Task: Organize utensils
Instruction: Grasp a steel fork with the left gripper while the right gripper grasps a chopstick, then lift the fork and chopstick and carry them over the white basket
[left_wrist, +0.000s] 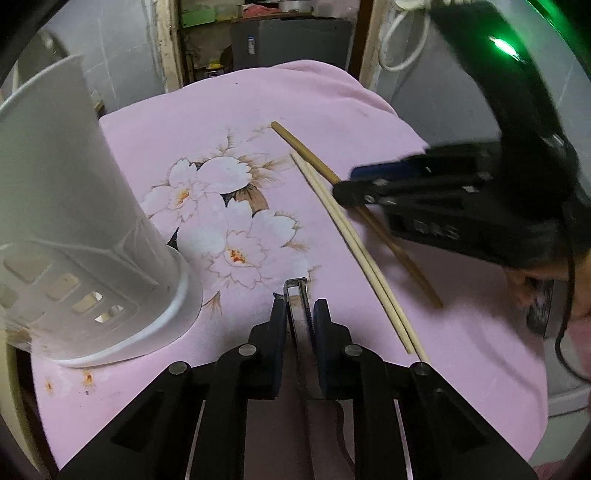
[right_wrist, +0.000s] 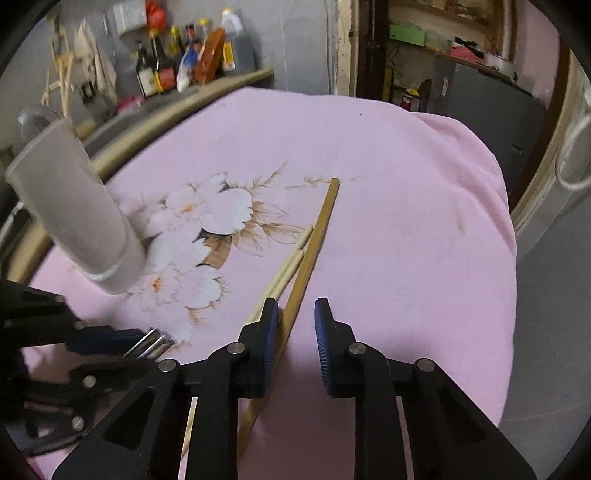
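Note:
A white slotted utensil holder (left_wrist: 74, 221) stands at the left on the pink floral cloth (left_wrist: 258, 129); it shows in the right wrist view (right_wrist: 74, 214) too. My left gripper (left_wrist: 300, 314) is shut on a metal utensil (left_wrist: 297, 295), seen in the right wrist view (right_wrist: 151, 343) at the lower left. Two pale chopsticks (left_wrist: 351, 240) and a darker brown chopstick (left_wrist: 303, 147) lie on the cloth to the right. My right gripper (right_wrist: 295, 325) is open just above the brown chopstick (right_wrist: 317, 236), which passes between its fingers by the left pad (right_wrist: 269, 325). The pale chopsticks (right_wrist: 291, 258) lie just left of it.
The cloth-covered table drops off at the right and far edges (right_wrist: 498, 221). Bottles and jars (right_wrist: 184, 55) stand on a shelf behind. A doorway with shelves (left_wrist: 266, 37) is beyond the table. A white cable (left_wrist: 402, 44) hangs at the back right.

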